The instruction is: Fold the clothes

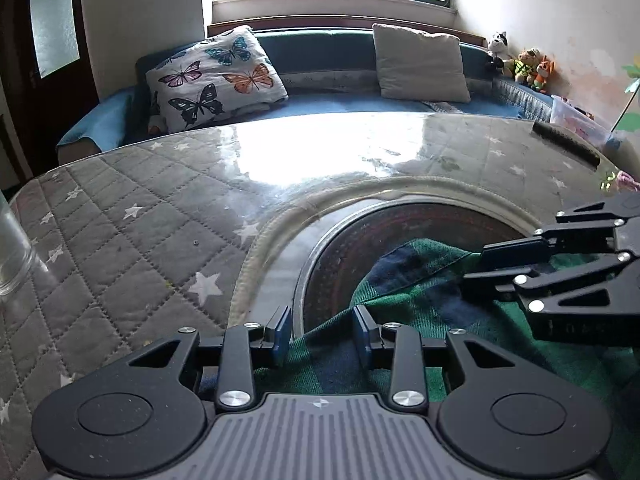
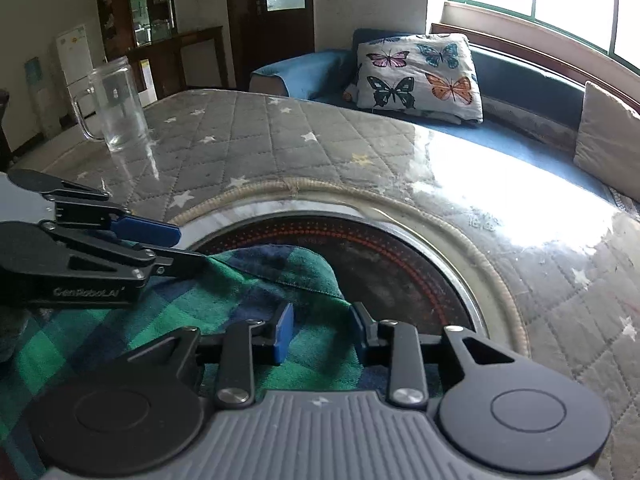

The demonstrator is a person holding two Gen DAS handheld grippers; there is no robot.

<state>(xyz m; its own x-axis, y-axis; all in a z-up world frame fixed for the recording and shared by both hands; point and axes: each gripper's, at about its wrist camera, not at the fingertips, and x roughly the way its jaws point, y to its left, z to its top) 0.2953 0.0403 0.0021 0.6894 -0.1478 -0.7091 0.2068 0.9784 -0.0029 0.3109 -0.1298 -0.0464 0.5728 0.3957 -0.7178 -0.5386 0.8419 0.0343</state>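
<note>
A green and navy plaid garment (image 1: 420, 304) (image 2: 240, 296) lies rumpled on the table, partly over a round dark inset (image 1: 352, 244) (image 2: 400, 264). In the left wrist view my left gripper (image 1: 323, 332) is open, its blue pads (image 1: 280, 332) low over the cloth's near-left edge, with fabric showing between them. My right gripper (image 2: 320, 332) is open too, straddling a fold of the same cloth. Each gripper appears in the other's view: the right (image 1: 488, 266) from the right side, the left (image 2: 180, 246) from the left, both just above the garment.
The table (image 1: 132, 220) (image 2: 248, 136) has a grey quilted star cover under a glossy sheet. A clear glass mug (image 2: 116, 104) (image 1: 12, 248) stands at its left end. A blue sofa with a butterfly pillow (image 1: 216, 76) runs behind. A dark object (image 1: 568, 140) lies at the far right edge.
</note>
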